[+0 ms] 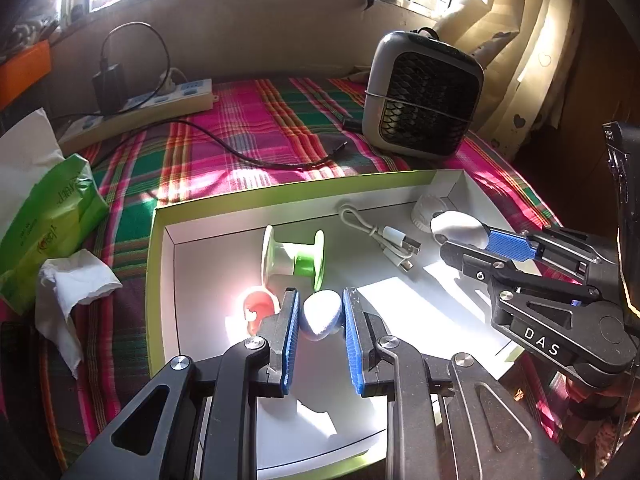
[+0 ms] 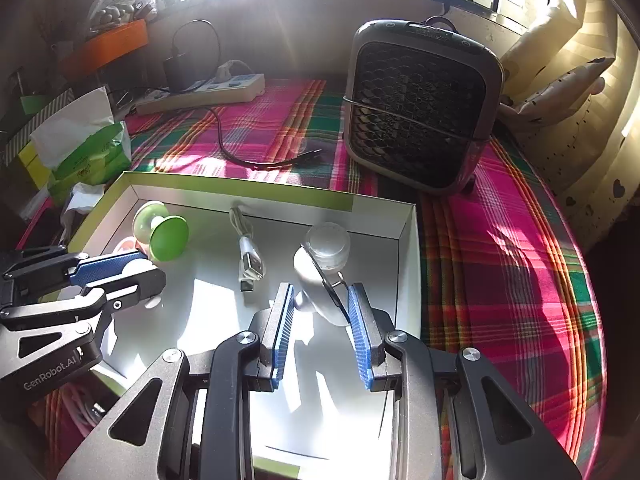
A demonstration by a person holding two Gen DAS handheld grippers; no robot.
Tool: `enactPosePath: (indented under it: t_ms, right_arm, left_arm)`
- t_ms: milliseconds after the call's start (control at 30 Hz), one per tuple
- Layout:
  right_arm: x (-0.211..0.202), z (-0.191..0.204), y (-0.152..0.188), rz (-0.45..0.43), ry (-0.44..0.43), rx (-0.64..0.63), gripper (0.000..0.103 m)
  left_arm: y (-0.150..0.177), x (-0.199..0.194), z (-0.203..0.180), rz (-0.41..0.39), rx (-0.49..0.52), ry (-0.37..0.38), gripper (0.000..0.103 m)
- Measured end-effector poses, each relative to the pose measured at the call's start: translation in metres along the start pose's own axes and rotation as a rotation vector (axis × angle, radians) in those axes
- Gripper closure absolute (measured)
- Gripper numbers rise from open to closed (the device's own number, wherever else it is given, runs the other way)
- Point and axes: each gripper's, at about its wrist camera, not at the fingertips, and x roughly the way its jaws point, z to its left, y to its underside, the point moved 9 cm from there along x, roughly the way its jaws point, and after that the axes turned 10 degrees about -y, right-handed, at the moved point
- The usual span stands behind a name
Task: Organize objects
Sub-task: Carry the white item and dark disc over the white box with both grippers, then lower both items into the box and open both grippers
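Left wrist view: left hand-held gripper (image 1: 320,312) clamped on white egg-shaped piece (image 1: 320,316) over box (image 1: 160,216); right hand-held gripper (image 2: 320,304) gripping pale rounded object (image 2: 316,280) near far right corner.

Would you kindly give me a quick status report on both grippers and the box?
Left gripper shut on white egg-shaped piece. Right gripper shut on white oval device. Both over open box. Green spool and USB cable lie inside, clear of both.
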Motion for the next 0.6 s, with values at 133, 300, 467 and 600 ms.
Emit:
enactPosePath:
  t_ms: [133, 300, 467, 600]
  right_arm:
    - [0.0026, 0.0014, -0.0014, 0.004, 0.016, -0.022, 0.074]
    - [0.0068, 0.0011, -0.0029, 0.005, 0.038, -0.045, 0.074]
    - [0.0101, 0.0002, -0.0014, 0.008, 0.034, -0.041, 0.074]
    - [0.0105, 0.0001, -0.0016, 0.005, 0.033, -0.041, 0.074]
  left_arm:
    - [-0.0031, 0.0026, -0.0008, -0.001, 0.007, -0.007, 0.084]
    - [-0.007, 0.0062, -0.0006, -0.003, 0.007, -0.018, 0.084]
    - [-0.007, 0.0072, -0.0021, -0.009, 0.018, -0.025, 0.084]
    - [-0.0074, 0.0075, -0.0023, -0.01, 0.018, -0.028, 0.083]
